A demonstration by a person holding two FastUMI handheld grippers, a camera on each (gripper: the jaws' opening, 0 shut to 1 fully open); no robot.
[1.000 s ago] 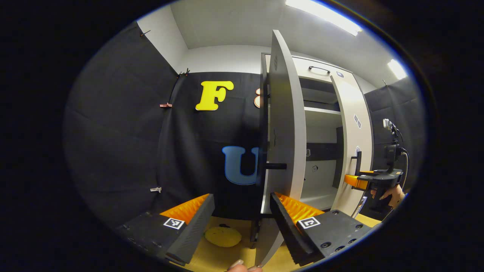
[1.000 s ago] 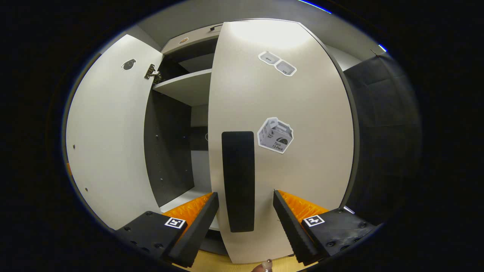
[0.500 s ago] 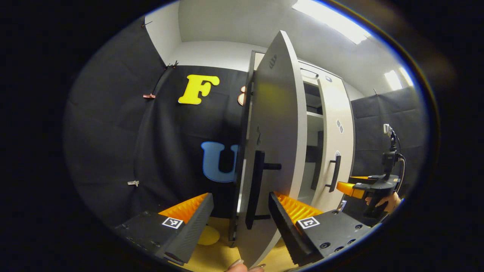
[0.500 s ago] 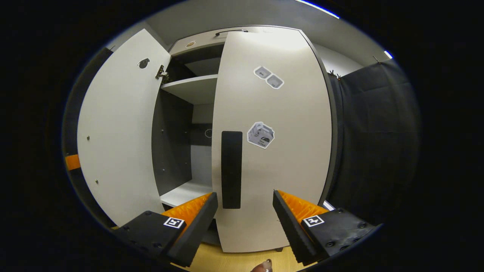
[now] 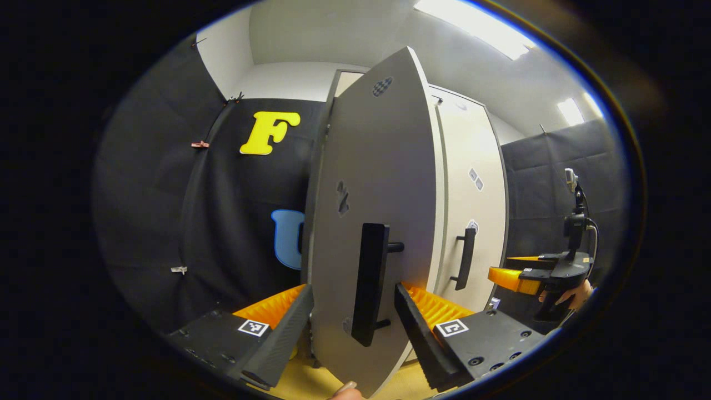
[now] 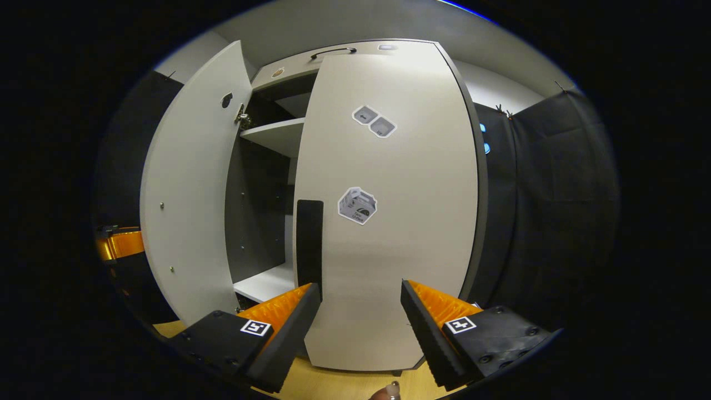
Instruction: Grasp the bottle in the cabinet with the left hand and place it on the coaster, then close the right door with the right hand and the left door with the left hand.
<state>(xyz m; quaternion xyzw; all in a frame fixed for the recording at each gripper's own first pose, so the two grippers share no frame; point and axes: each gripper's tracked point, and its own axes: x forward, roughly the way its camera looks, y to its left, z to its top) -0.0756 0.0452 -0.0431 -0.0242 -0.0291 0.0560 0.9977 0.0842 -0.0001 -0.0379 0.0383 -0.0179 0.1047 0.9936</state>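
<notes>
A tan wooden table top runs under both grippers, with black cloth walls behind and ceiling lights at 1 o'clock. In the left gripper view, the left gripper is spread open, the left door and its black handle standing between its fingers at 12 o'clock. In the right gripper view, the right gripper gapes empty before the right door, pushed to against the cabinet. A box sticker sits there; its writing is too small to read.
</notes>
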